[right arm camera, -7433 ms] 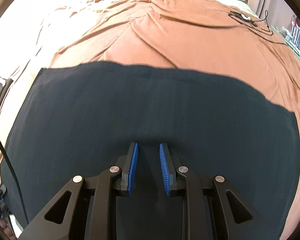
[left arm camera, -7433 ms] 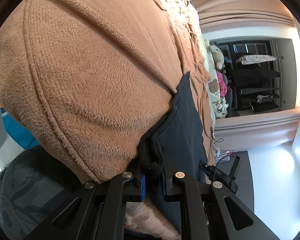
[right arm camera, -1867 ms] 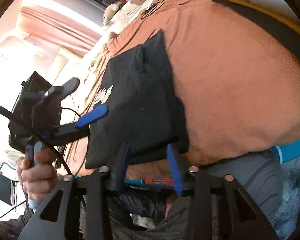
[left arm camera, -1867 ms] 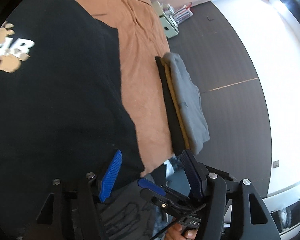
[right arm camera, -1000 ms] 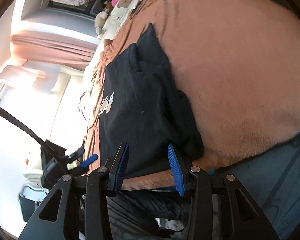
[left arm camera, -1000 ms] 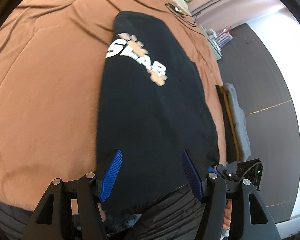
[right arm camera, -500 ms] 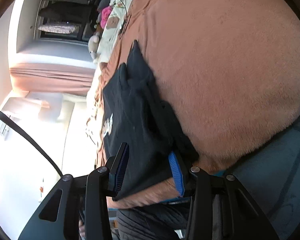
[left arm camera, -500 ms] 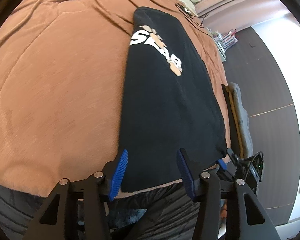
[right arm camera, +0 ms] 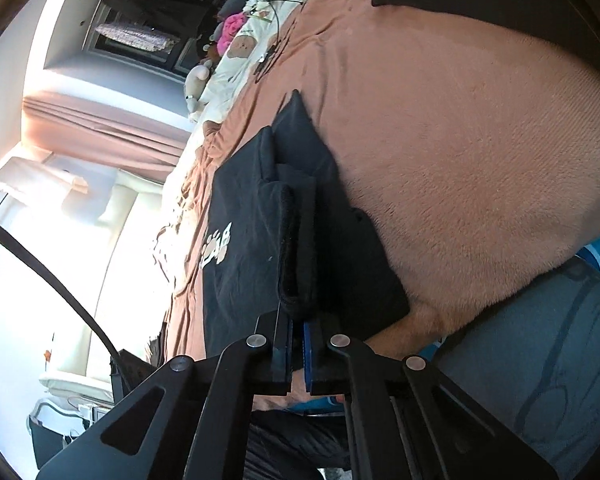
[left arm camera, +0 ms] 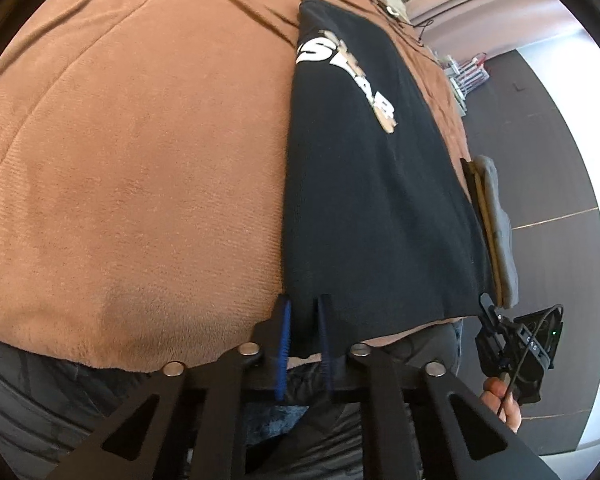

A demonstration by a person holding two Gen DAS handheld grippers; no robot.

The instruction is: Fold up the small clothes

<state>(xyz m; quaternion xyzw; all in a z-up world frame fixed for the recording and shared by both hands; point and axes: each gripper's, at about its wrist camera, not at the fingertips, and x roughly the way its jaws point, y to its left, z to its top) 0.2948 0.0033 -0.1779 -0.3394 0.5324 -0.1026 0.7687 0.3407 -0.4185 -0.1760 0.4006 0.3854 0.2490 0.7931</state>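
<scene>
While both claws grip the near hem of the black shirt (left arm camera: 372, 200), the step in hand seems to be the fold of the lower end up toward the printed letters. The shirt lies as a long strip on the brown blanket (left arm camera: 140, 160), its sides already turned in. The left claw (left arm camera: 304, 320) has its fingers almost together on the hem at the left corner, with cloth between them. The right claw (right arm camera: 298, 340) is pressed together and pinches a thick rolled edge of the shirt, at the other corner. I think the next move needs both claws to lift at equal height and carry the hem forward, so the fold stays straight. A folded pile (left arm camera: 496, 232) rests just beside the shirt.
</scene>
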